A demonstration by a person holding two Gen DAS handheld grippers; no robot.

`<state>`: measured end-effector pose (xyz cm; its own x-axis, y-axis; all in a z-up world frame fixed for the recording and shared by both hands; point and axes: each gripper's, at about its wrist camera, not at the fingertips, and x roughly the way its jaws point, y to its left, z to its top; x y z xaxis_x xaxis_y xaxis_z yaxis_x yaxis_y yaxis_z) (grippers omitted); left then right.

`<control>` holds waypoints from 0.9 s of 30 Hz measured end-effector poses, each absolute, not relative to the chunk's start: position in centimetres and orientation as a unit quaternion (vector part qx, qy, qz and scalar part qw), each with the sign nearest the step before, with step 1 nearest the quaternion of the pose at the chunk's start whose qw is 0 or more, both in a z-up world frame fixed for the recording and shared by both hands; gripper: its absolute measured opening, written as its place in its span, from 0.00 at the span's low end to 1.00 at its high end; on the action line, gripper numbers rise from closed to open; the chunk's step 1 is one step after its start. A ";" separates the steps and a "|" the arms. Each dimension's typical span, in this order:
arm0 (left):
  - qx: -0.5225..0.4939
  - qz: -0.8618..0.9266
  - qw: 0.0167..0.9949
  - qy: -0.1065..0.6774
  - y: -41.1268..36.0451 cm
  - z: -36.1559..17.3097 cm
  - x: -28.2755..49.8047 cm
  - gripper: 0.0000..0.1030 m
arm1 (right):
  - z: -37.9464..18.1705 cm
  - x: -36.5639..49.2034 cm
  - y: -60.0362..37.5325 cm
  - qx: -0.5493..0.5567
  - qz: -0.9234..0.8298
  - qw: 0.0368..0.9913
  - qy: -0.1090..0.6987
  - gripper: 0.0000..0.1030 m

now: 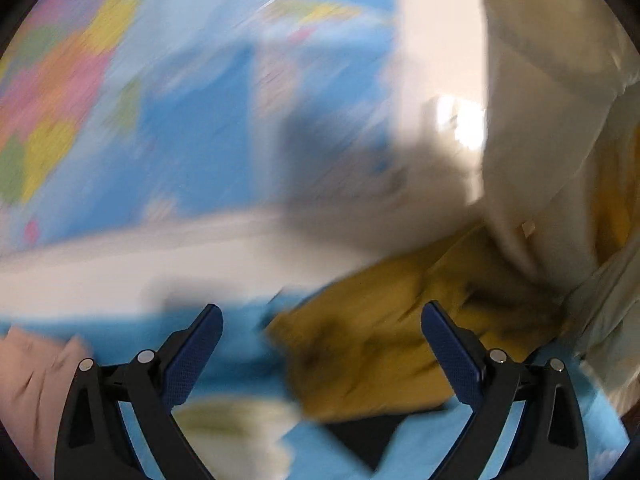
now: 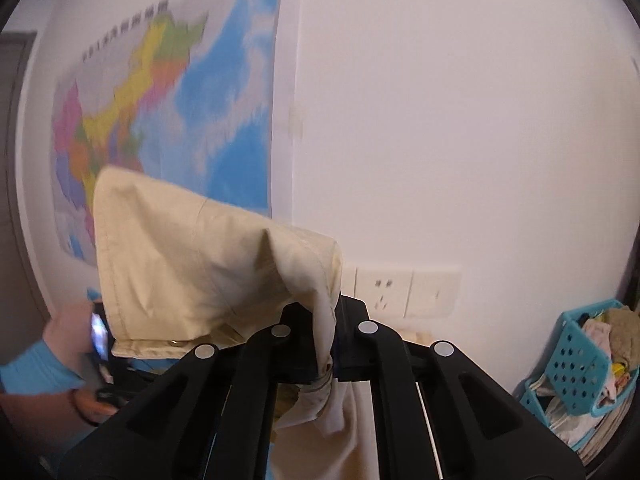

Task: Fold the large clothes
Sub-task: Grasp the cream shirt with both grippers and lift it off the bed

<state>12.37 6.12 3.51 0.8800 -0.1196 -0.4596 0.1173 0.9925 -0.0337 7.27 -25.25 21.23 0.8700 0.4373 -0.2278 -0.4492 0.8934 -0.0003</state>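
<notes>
Motion blur is smearing most of the left wrist view, where one mustard-yellow crumpled garment (image 1: 384, 344) is lying on a blue surface (image 1: 236, 344) and the left gripper (image 1: 322, 316) is hovering with its jaws wide apart, holding nothing. In the right wrist view, the right gripper (image 2: 328, 360) is clamping one large cream cotton garment (image 2: 192, 264), whose raised fold is hiding the fingertips and part of the one colourful wall map (image 2: 168, 100). At far right, one turquoise perforated plastic basket (image 2: 576, 372) is being cut off by the lens edge.
</notes>
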 end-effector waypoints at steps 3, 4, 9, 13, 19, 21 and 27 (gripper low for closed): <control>-0.001 -0.136 0.970 0.202 3.0 5.8 13.0 0.93 | 23.1 6.2 -27.0 -0.015 0.245 0.966 0.086 0.04; 0.001 -0.164 0.968 0.191 2.0 6.4 13.1 0.93 | 23.7 5.7 -27.6 -0.011 0.247 0.966 0.079 0.04; 0.003 -0.281 0.944 0.172 -4.2 7.5 15.1 0.93 | 25.1 4.4 -29.4 0.015 0.266 0.962 0.065 0.04; -0.016 -0.324 0.920 0.218 -8.0 6.5 17.3 0.00 | 25.2 3.6 -31.2 0.028 0.252 0.965 0.065 0.04; -0.042 -0.319 0.935 0.150 -9.1 13.1 13.1 0.00 | 28.3 -0.1 -34.2 0.021 0.216 0.975 0.051 0.04; -0.046 -0.320 0.941 0.104 -8.8 16.9 10.0 0.00 | 30.7 -2.7 -34.6 0.018 0.219 0.975 0.021 0.04; -0.068 -0.317 0.946 -0.013 -4.2 27.1 -1.3 0.00 | 37.7 -12.3 -35.3 0.021 0.261 0.962 -0.080 0.04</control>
<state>-1.28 -4.17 27.09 0.7983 -0.5984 0.0683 0.6021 0.7894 -0.1200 -12.26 -35.30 37.74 0.8513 0.4981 0.1648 -0.5049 0.8632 -0.0008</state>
